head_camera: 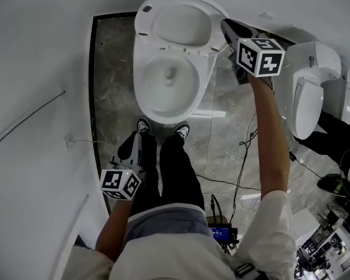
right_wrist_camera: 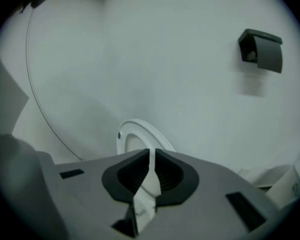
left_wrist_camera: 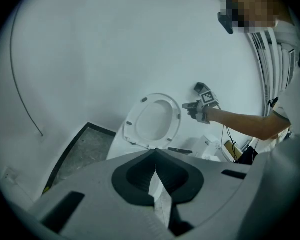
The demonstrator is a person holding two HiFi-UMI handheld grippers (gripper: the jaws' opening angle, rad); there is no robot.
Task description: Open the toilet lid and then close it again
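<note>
The toilet (head_camera: 163,112) stands at 12 o'clock from the person's shoes (head_camera: 143,125), on a grey stone floor (head_camera: 114,69). Its toilet lid (head_camera: 181,23) is up, leaning back at the 12 o'clock end of the bowl (head_camera: 157,92). The seat ring (head_camera: 144,22) is up with it, so the bowl is wide open and you can look down into it.

The right gripper (head_camera: 224,23) is held high on a stretched-out arm (head_camera: 268,144), at 3 o'clock from the lid. Its tip is just beside the lid's edge. It may be touching that edge, but the views are too small and dim to be sure. In the right gripper view its two jaws are squeezed together with only a thin slit, and nothing sits between them. The white raised ring shows past them at 11 o'clock. A black holder (right_wrist_camera: 262,49) hangs on the wall (right_wrist_camera: 165,59) at 2 o'clock in that view.

The left gripper (head_camera: 137,136) hangs low at 7 o'clock from the bowl, next to the person's left leg (head_camera: 146,174), well apart from the lid. Its jaws are closed tight too and hold nothing.

A second toilet (head_camera: 312,89) stands at 3 o'clock from the first one. Black cables (head_camera: 245,156) run over the floor between them, down to a small black box (head_camera: 221,229) at 6 o'clock.
</note>
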